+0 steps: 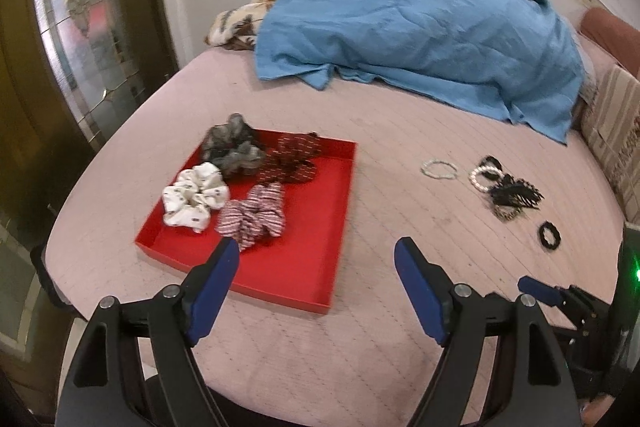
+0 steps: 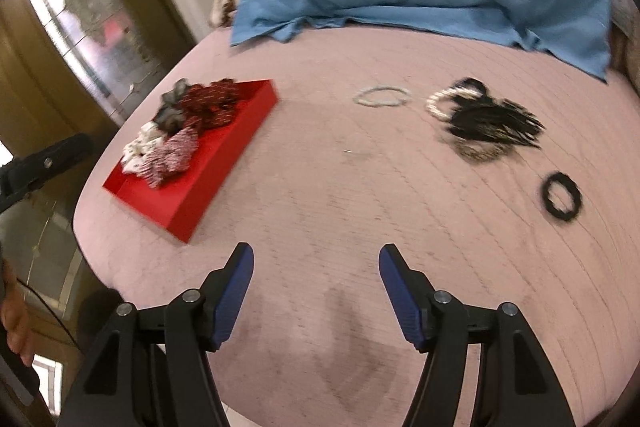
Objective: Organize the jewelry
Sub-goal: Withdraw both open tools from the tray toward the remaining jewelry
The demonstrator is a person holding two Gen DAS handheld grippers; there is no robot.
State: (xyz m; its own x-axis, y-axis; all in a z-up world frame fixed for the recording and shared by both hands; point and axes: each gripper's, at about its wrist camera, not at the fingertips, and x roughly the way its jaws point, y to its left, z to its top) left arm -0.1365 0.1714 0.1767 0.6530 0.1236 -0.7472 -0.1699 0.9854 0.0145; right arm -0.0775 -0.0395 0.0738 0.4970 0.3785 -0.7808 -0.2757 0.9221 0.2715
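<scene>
A: What lies ahead of the left gripper (image 1: 316,259)?
B: The red tray (image 1: 304,227), its near wall straight at twelve o'clock; scrunchies (image 1: 224,183) crowd its far-left part, the near-right floor is bare.
A: And the right gripper (image 2: 316,265)?
B: Bare bedspread (image 2: 320,187) at twelve; the pile of hair ties (image 2: 484,123) at one o'clock, a black ring (image 2: 560,194) at two.

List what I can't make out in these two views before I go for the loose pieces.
- Dark pile, right wrist view: motion blur, pieces can't be counted.
- Patterned bedding, left wrist view: mostly under the blue cloth.
- Red tray, left wrist view: near edge partly behind a finger.
</scene>
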